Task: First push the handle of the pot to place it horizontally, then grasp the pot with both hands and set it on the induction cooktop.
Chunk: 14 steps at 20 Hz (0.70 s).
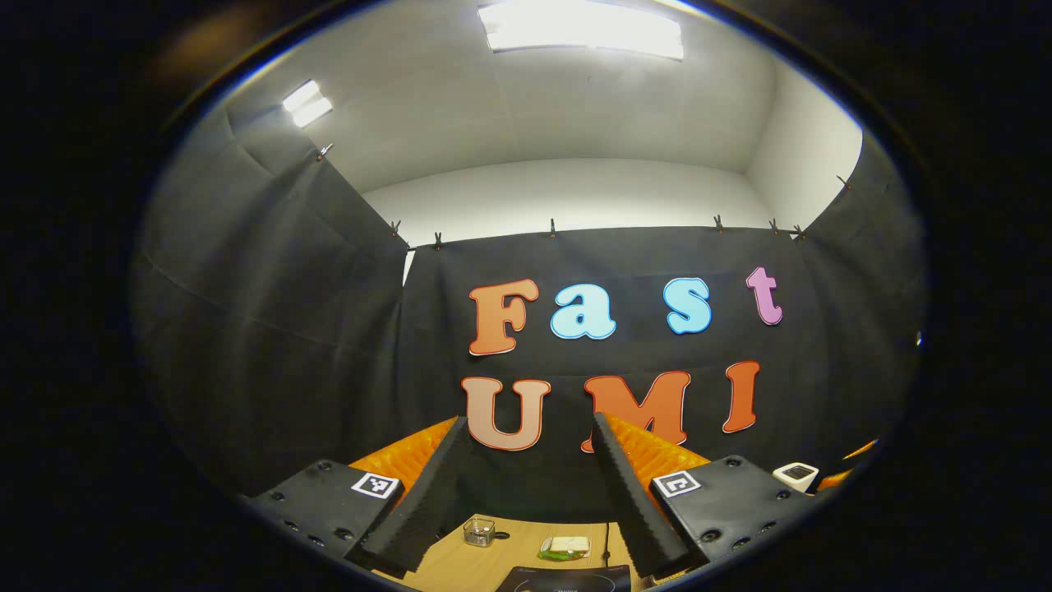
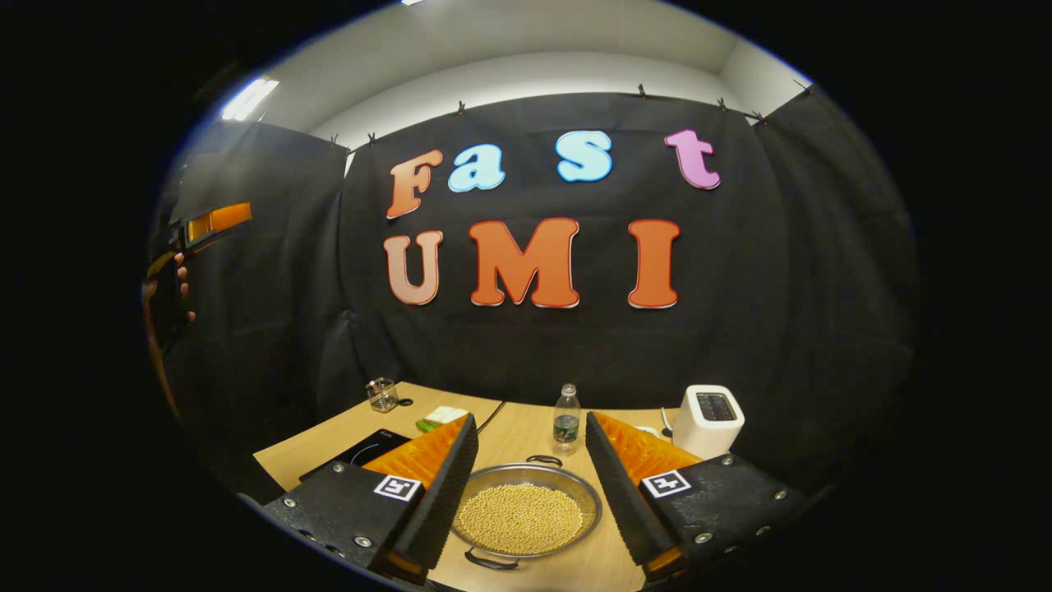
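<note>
Grippers: right gripper point(image 2: 526, 493) and left gripper point(image 1: 526, 510) both spread, holding nothing. Shallow round metal pot point(image 2: 527, 512) w/ beans: nudge 12 o'clock handle point(image 2: 544, 460) sideways, slow, avoid spilling.

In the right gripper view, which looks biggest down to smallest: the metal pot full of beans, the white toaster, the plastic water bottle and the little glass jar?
1. Round metal pot of yellow beans, though it sits nearest the camera.
2. White toaster.
3. Clear plastic water bottle.
4. Small clear glass jar, farthest off, so its real size against the bottle is unsure.
</note>
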{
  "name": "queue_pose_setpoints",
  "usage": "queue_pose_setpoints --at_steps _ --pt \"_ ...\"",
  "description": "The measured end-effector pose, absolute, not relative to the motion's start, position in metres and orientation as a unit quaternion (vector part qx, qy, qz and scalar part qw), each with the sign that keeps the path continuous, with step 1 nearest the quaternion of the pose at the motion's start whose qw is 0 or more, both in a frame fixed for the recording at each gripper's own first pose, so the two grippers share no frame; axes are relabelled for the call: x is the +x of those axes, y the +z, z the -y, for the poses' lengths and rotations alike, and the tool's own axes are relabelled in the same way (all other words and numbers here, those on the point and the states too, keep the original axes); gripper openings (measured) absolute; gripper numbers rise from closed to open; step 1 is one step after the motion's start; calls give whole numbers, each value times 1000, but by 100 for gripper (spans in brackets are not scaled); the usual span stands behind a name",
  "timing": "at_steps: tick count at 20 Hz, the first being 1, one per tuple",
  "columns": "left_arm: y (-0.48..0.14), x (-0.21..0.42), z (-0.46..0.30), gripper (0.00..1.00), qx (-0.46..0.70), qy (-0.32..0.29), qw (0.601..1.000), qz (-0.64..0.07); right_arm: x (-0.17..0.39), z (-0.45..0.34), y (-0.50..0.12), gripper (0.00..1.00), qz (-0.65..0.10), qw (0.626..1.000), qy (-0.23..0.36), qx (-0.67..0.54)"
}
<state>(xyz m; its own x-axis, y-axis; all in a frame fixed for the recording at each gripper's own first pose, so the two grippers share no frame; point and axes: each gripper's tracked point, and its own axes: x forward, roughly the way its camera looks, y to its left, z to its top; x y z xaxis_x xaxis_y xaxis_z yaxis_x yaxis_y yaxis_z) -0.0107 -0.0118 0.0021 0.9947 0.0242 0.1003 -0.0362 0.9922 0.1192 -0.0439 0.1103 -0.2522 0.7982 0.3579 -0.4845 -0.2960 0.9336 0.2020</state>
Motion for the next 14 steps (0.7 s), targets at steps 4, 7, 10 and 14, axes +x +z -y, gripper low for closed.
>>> queue_pose_setpoints --at_steps 4,7,10,14 --pt "-8 -7 2 96 59 23 997 40 -74 -151 -317 63 -371 899 215 95" --pt "-17 -4 -10 96 62 34 997 31 -103 -178 -363 41 -453 851 239 116" --pt "-26 -3 -19 96 65 43 997 20 -136 -197 -402 27 -513 812 257 109" --pt "-31 -4 -28 96 68 52 996 17 -165 -223 -434 13 -573 767 272 103"
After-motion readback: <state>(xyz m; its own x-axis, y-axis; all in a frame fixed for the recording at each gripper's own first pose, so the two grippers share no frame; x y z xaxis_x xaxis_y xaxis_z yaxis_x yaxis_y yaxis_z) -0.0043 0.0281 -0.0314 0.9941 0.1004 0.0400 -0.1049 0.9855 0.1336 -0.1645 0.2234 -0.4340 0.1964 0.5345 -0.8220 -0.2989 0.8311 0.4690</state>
